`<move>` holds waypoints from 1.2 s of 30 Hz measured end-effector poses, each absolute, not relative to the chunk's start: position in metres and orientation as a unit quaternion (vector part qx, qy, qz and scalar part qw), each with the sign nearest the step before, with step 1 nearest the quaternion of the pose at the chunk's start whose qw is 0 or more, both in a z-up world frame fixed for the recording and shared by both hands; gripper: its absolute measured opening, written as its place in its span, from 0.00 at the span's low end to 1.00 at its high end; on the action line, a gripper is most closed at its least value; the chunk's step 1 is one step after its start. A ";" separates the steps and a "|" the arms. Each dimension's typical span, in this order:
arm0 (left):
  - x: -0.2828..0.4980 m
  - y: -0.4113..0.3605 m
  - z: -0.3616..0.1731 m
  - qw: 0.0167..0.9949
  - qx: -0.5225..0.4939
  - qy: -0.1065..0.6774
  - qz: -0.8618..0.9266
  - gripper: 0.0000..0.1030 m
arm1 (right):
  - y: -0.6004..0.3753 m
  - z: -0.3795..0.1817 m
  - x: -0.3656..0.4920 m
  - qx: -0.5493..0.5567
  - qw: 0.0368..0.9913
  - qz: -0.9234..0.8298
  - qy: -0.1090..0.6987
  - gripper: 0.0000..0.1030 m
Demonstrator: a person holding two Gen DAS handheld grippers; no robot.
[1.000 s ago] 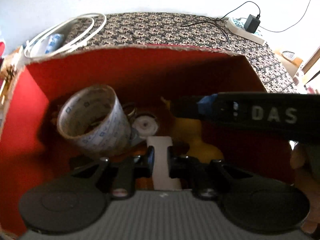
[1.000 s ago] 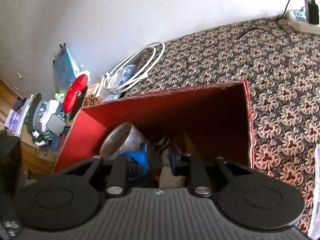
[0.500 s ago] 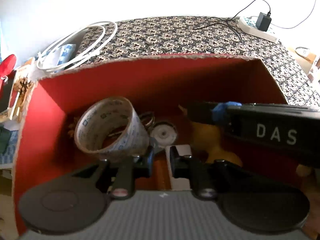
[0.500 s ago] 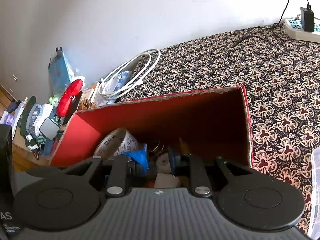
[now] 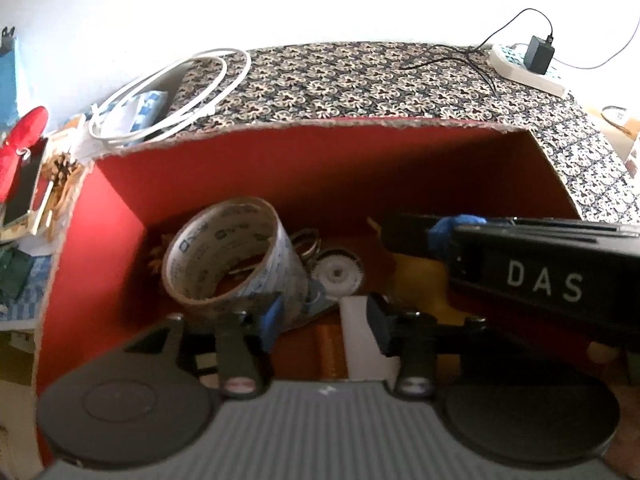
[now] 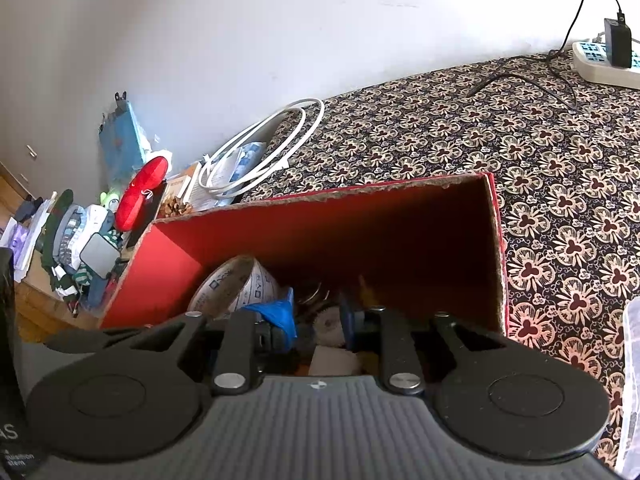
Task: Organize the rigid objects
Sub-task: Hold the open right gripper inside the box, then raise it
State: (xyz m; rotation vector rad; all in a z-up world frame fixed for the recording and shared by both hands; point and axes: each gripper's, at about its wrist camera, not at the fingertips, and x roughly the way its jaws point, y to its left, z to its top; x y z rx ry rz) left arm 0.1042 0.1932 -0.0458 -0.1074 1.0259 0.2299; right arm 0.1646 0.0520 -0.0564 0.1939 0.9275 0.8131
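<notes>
Red-walled box (image 5: 224, 168) lay crowded; my two claws, left (image 5: 324, 314) and right (image 6: 318, 316), hung part-open and empty, liable to snag the tape roll (image 5: 232, 256).

Both the left gripper (image 5: 322, 314) and right gripper (image 6: 318, 316) point downward, fingers seemingly parted and holding nothing.

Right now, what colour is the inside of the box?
Red; the box shows it best in the left wrist view.

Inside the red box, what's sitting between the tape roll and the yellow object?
In the left wrist view, a white gear and metal rings lie between the tape roll and the yellow object.
</notes>
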 end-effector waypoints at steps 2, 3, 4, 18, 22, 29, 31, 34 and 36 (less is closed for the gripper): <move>0.104 0.192 -0.045 0.863 -0.047 0.490 0.114 0.52 | 0.052 -0.056 0.164 0.090 0.811 0.383 0.433 0.05; 0.104 0.192 -0.045 0.863 -0.047 0.490 0.115 0.53 | 0.052 -0.056 0.164 0.090 0.811 0.383 0.433 0.05; 0.104 0.192 -0.045 0.863 -0.048 0.490 0.115 0.53 | 0.052 -0.056 0.164 0.090 0.811 0.383 0.433 0.05; 0.105 0.192 -0.045 0.861 -0.050 0.491 0.119 0.55 | 0.054 -0.056 0.165 0.080 0.811 0.383 0.436 0.06; 0.104 0.193 -0.045 0.862 -0.055 0.490 0.121 0.55 | 0.055 -0.057 0.165 0.077 0.809 0.384 0.439 0.06; 0.104 0.193 -0.044 0.862 -0.058 0.488 0.122 0.55 | 0.055 -0.057 0.165 0.080 0.808 0.387 0.437 0.06; 0.104 0.193 -0.044 0.862 -0.057 0.488 0.122 0.55 | 0.054 -0.057 0.165 0.083 0.807 0.388 0.436 0.06; 0.104 0.191 -0.045 0.862 -0.052 0.489 0.123 0.55 | 0.052 -0.056 0.165 0.088 0.807 0.391 0.435 0.06; 0.104 0.191 -0.045 0.861 -0.049 0.490 0.123 0.55 | 0.052 -0.056 0.165 0.090 0.806 0.392 0.434 0.05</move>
